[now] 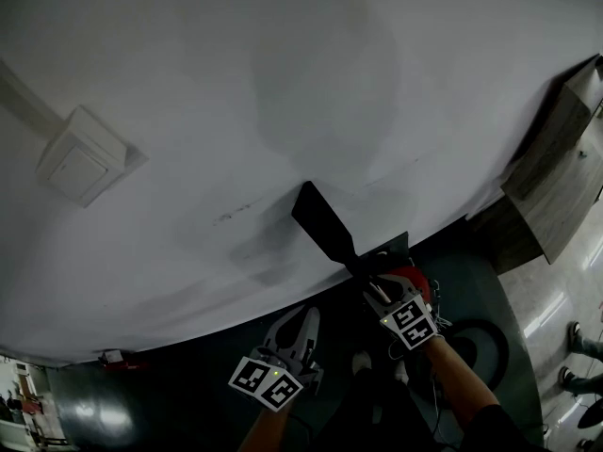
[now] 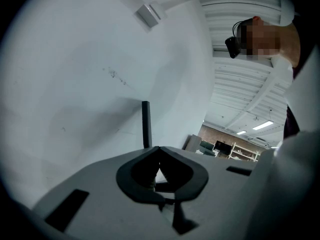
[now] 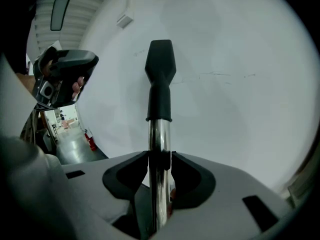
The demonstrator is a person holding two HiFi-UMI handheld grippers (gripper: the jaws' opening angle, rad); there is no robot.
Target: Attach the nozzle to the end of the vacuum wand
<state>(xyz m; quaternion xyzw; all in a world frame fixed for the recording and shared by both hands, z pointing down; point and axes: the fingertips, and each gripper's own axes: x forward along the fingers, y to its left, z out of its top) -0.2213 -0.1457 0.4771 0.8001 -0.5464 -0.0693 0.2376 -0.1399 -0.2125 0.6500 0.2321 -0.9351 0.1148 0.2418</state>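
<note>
A: I can't read any words here. The only print is the black and white squares on your cubes (image 1: 411, 320). Your right gripper (image 3: 160, 156) is clamped on the vacuum wand (image 3: 159, 134), a shiny round metal tube that stands straight up between its jaws.

B: The nozzle (image 3: 160, 76) sits on the top end of that tube. It is black and dull. It is round at the collar, then wide and flat at the tip, like a little paddle. The tip is close to the smooth white wall (image 1: 283, 83), but I can't tell if it touches.

A: Your left gripper (image 2: 159, 154) is squeezed together with nothing in it. It is down low near your right one, apart from the nozzle.

B: You have some open room over the dark floor (image 1: 490, 281) on your right, up to the brown cabinet (image 1: 556, 177).
</note>
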